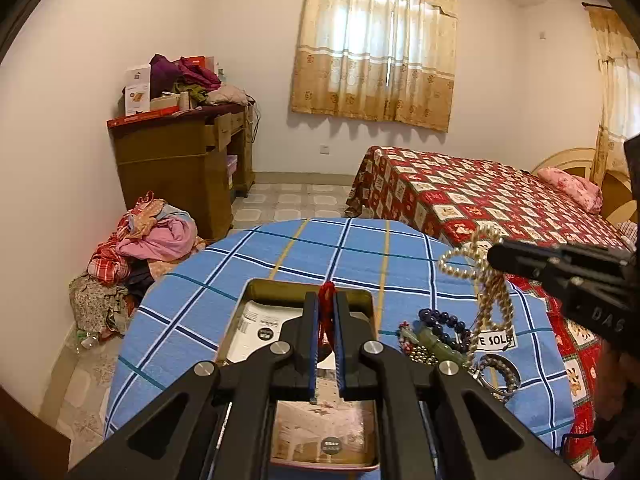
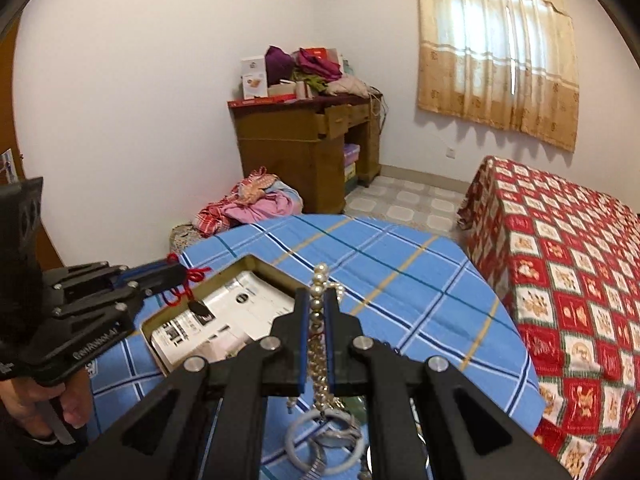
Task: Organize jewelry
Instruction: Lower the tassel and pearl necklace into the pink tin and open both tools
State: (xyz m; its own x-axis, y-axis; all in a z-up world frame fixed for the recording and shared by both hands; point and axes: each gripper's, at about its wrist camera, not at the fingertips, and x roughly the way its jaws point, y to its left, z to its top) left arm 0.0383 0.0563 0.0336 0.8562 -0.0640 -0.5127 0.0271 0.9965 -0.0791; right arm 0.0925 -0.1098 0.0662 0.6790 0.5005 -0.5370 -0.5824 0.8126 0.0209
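I am pinching a red braided cord (image 1: 326, 312) in my left claw (image 1: 325, 320) over the open rectangular metal tin (image 1: 360, 300), low centre of frame. My right claw (image 2: 316, 316) is gripping a cream pearl-bead necklace (image 2: 318, 292) above the blue plaid-covered bench (image 2: 400, 272).

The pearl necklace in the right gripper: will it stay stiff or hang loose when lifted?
The pearl necklace probably hangs floppy: its strands droop in loops from the right gripper. It may swing. Round smooth beads could slip between the pads.
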